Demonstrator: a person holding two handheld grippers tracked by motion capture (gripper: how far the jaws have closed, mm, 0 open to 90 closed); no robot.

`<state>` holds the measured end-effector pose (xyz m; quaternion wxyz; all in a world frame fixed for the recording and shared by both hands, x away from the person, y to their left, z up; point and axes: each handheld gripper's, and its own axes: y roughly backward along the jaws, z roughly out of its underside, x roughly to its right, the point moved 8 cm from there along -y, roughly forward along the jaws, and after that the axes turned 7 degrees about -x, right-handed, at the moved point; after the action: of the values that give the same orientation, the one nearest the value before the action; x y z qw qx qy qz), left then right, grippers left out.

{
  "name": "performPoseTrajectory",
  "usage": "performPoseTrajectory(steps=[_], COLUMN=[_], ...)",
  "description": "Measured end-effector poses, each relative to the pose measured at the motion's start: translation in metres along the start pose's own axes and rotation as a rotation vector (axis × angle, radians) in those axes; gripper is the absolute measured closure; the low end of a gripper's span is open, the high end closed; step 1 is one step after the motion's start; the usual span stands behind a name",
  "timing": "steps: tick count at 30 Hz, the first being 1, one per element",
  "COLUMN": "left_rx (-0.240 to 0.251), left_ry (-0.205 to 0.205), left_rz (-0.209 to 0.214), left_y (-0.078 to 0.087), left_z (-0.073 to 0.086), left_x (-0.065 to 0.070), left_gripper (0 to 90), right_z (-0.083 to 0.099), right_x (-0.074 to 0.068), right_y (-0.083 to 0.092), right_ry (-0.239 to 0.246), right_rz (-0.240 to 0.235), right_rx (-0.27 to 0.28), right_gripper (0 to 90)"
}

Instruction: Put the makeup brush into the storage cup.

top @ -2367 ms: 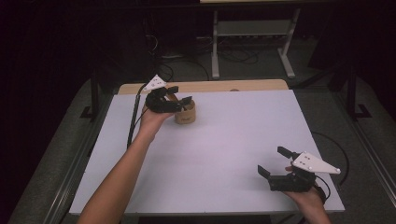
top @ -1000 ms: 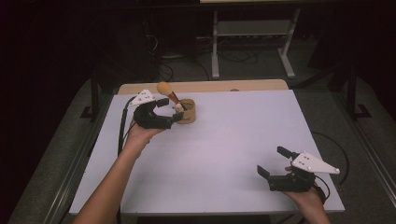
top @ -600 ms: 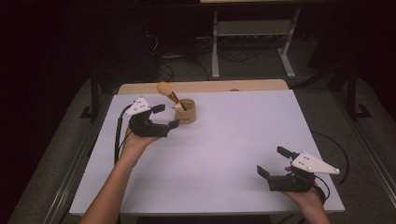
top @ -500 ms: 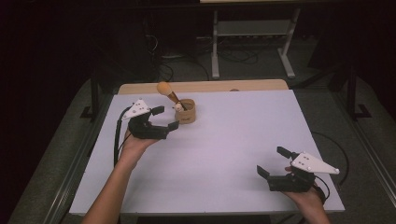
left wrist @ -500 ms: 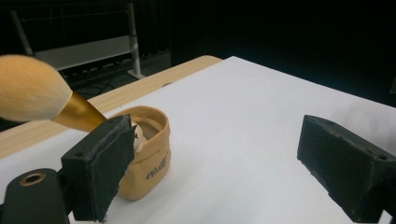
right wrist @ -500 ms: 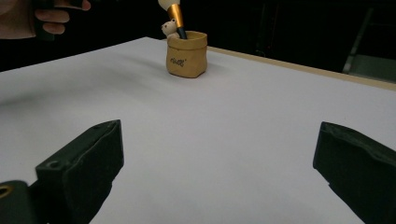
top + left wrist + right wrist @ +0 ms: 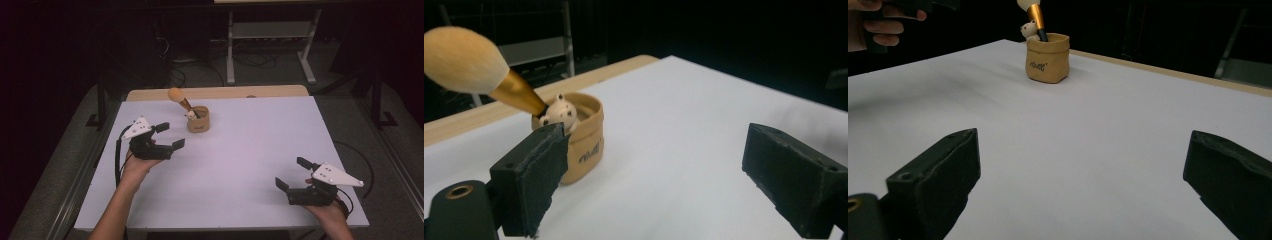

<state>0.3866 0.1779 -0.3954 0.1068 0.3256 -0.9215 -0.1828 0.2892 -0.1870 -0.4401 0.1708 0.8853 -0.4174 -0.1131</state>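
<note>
Writing: the tan pouch-shaped holder (image 7: 583, 140) carries a short line of dark script on its front wall. The script is visible in the left gripper view and in the right gripper view, but it is too small and blurred to read in either.

Holder: a small, soft-looking tan cup with a rolled rim and slightly bulging sides. It stands upright on the white table (image 7: 240, 165), in the upper centre-left of the high view, near the far edge of the white surface and the light wooden strip (image 7: 280, 91) behind it.

Contents: a makeup brush (image 7: 479, 70) stands in the holder, handle down, tilted toward the upper left of the left gripper view. It has a rounded cream-to-peach bristle head and a gold ferrule. A small cream bear figure (image 7: 558, 112) with dark dots on its face sits at the rim beside the ferrule.

Left gripper (image 7: 167, 136): held in a hand at the left middle of the high view, jaws set wide apart, nothing between them. It is near the holder, to the lower left of it, and apart from it. In the left gripper view its left jaw overlaps the holder's side in the picture.

Right gripper (image 7: 295, 174): held at the lower right of the high view, jaws spread wide and empty, well apart from the holder.
</note>
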Motion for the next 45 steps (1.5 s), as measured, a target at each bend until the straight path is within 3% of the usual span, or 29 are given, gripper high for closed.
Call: performPoseTrajectory(steps=[4,16,22,35,45], left_rx=[0.016,0.025,0.022,0.03,0.026], left_ry=[0.012,-0.008,-0.02,0.003,-0.003], left_rz=[0.013,0.02,0.011,-0.001,-0.014], left_y=[0.007,0.025,0.032,0.056,0.069], left_z=[0.003,0.016,0.025,0.047,0.062], left_x=[0.001,0.016,0.02,0.027,0.029], left_gripper=[10.6,10.6,10.7,10.7,10.7], right_z=[0.0,0.0,0.0,0.001,0.001], right_x=[-0.001,-0.001,-0.001,-0.001,-0.001], right_y=[0.0,-0.001,-0.001,-0.002,-0.002], right_ry=[-0.001,0.007,0.0,0.001,-0.001], right_rz=[-0.002,-0.005,-0.009,-0.009,-0.006], right_rx=[0.001,-0.003,-0.005,-0.008,-0.009], right_gripper=[1.3,1.3,1.3,1.3,1.3])
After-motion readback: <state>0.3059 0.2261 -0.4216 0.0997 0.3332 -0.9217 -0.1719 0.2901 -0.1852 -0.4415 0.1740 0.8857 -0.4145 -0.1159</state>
